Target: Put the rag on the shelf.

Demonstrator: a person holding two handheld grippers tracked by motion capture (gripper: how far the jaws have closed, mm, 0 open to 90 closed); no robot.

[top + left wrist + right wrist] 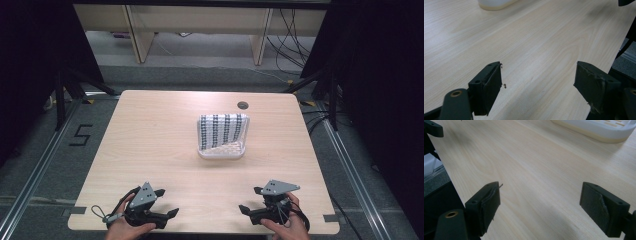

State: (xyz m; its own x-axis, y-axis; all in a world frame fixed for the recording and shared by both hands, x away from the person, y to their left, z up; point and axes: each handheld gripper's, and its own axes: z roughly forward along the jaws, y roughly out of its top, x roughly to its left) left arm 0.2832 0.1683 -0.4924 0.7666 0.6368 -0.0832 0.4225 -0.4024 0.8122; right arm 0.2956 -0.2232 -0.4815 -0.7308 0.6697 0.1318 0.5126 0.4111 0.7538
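Cloth [221, 131] draped in the white tray [221, 154] looks soft, light; I'd pinch its upper edge. Left gripper [167, 202] and right gripper [250, 200], both near of the tray, gape wide, empty.

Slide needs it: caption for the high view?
Two open grippers, left and right, rest near a wooden table's edge before a white basket.

white tray [221, 152], black-and-white checked cloth [222, 129], pale wood table [150, 140].

white tray [221, 152] | mid-table, right of centre | patterned cloth [221, 131] draped inside (black-and-white)
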